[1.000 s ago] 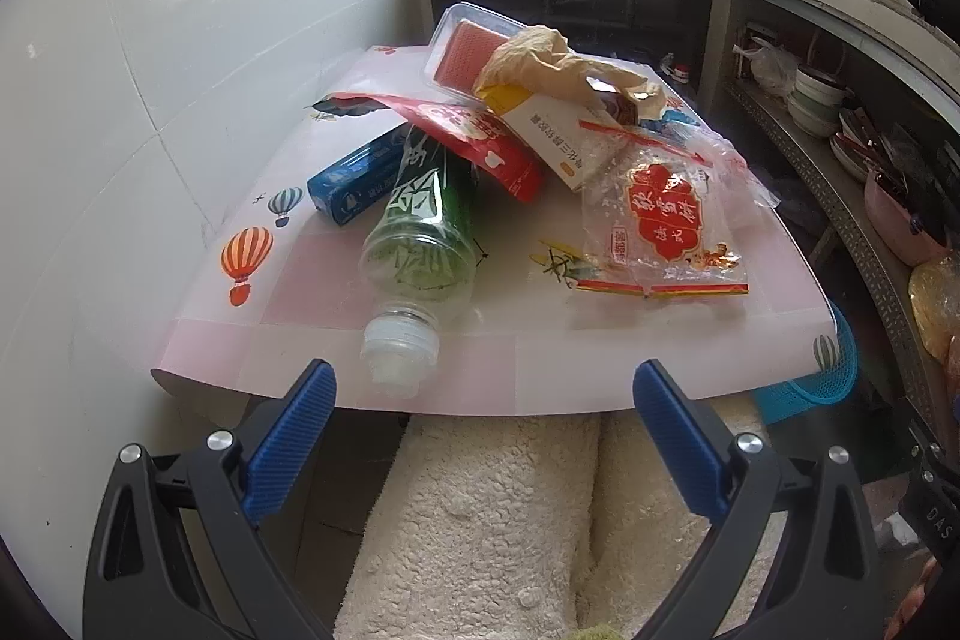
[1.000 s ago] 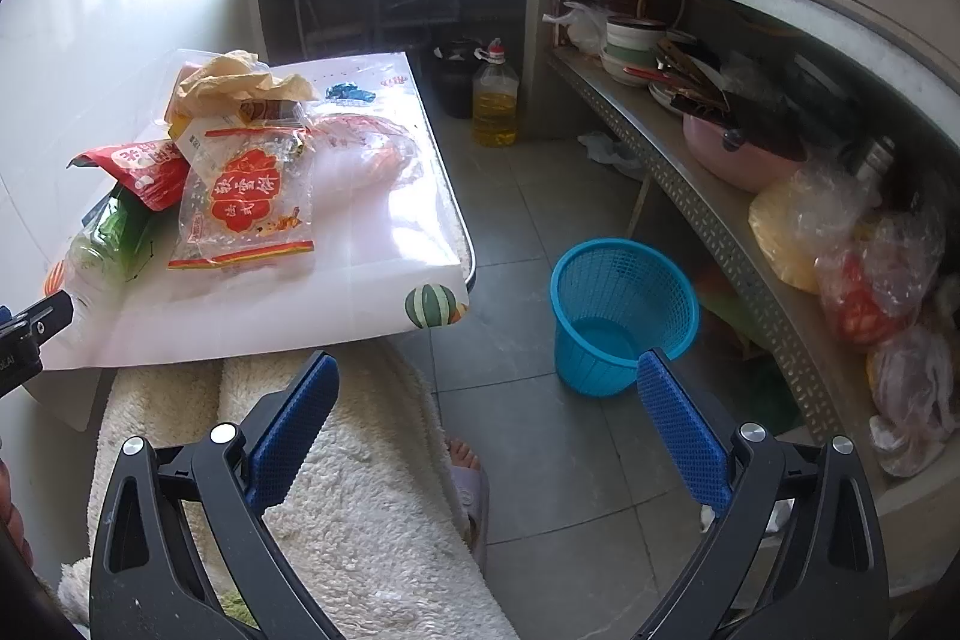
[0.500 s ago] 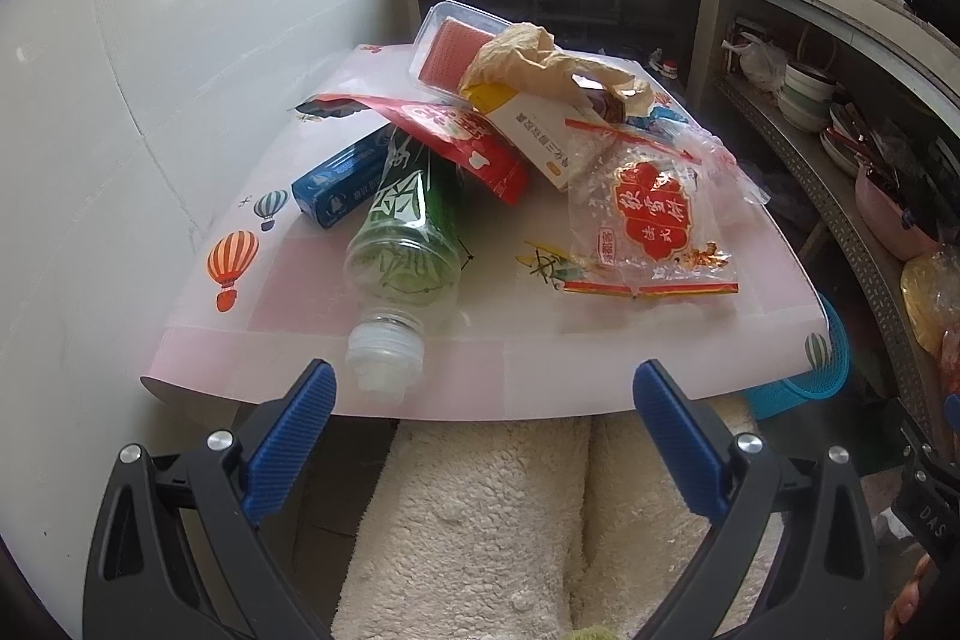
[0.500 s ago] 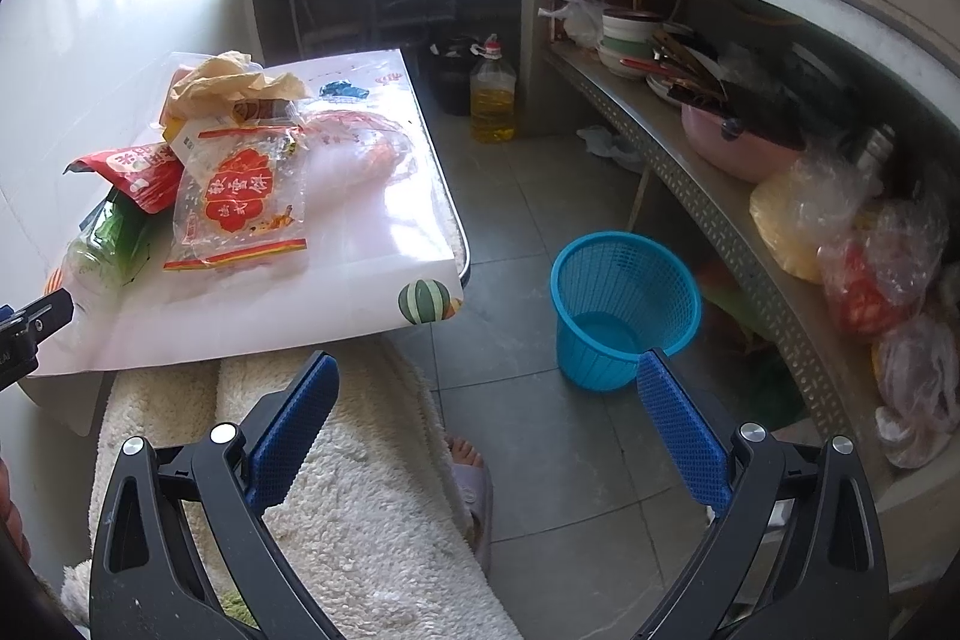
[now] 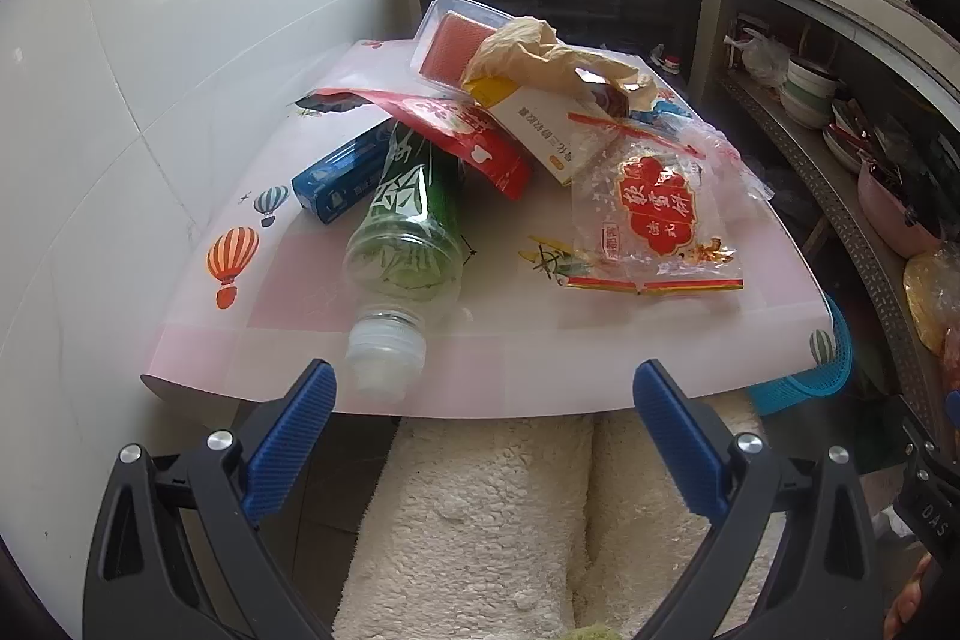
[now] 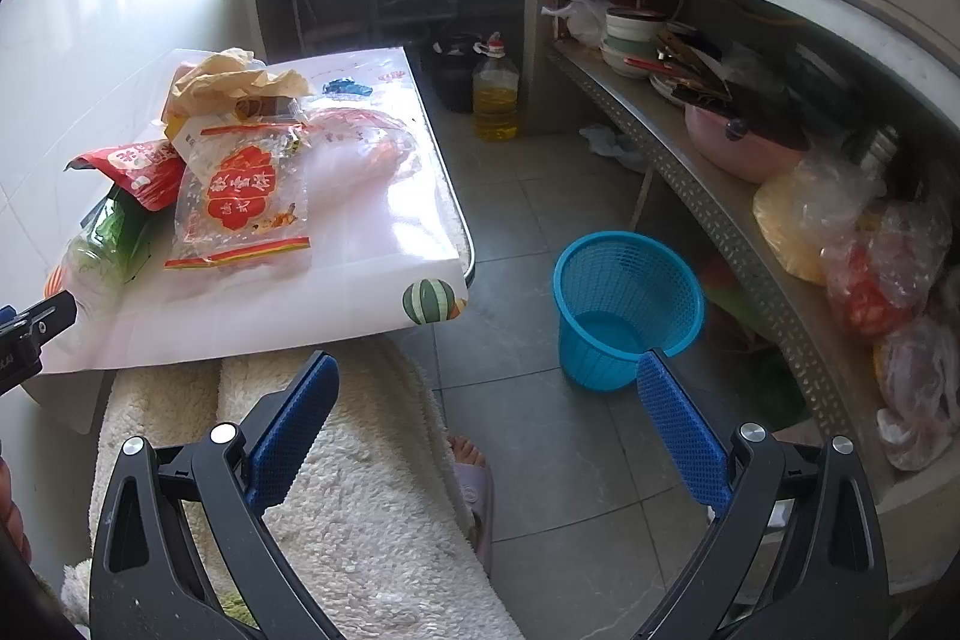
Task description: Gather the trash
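Trash is piled on a small table (image 5: 540, 376): a green plastic bottle (image 5: 408, 244) lying with its white cap toward me, a blue box (image 5: 336, 178), a red packet (image 5: 468, 136), a white and yellow carton (image 5: 540, 124), a clear snack bag with a red label (image 5: 654, 220), crumpled brown paper (image 5: 540, 52) and a clear tray (image 5: 450, 34). My left gripper (image 5: 485, 436) hangs open just short of the table's near edge, close to the bottle cap. My right gripper (image 6: 487, 430) is open over the floor, near a blue basket (image 6: 624, 304).
A white tiled wall (image 5: 150, 70) bounds the table's left side. Fluffy cream trousers (image 5: 480, 526) sit below both grippers, with a slippered foot (image 6: 471, 466) on the floor. Shelves with bowls (image 6: 636, 34) and bags (image 6: 864, 244) run along the right. An oil bottle (image 6: 495, 100) stands at the back.
The left gripper has shifted slightly left and back from the table; the pile sits a little further right in its view. The right gripper has barely moved. Both stay open.
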Available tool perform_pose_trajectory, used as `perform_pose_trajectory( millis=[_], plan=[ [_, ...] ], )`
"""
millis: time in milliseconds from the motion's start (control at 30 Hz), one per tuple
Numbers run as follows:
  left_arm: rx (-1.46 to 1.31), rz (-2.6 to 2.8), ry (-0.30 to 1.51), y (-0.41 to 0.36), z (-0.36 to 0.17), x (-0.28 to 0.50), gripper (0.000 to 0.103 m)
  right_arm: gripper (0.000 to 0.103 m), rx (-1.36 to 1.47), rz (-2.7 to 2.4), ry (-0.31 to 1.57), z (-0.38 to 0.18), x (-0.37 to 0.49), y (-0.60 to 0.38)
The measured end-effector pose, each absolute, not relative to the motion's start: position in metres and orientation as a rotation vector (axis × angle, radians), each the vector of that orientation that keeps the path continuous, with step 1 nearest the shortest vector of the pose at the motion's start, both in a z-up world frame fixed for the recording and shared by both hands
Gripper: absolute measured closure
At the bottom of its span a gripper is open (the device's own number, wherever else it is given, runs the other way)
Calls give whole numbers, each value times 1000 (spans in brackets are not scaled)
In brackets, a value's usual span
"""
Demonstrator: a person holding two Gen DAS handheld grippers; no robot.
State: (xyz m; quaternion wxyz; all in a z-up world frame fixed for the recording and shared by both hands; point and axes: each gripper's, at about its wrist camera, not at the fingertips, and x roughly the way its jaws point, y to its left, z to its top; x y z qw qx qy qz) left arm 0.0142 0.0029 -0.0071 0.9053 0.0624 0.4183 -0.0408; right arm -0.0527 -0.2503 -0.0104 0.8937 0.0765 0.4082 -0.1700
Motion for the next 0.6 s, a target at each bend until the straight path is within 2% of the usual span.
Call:
perform_pose_trajectory(
  millis=[600],
  plan=[
    [158, -95, 838, 4, -8, 16, 6, 8, 180, -332, 834, -9, -53, -248]
  ],
)
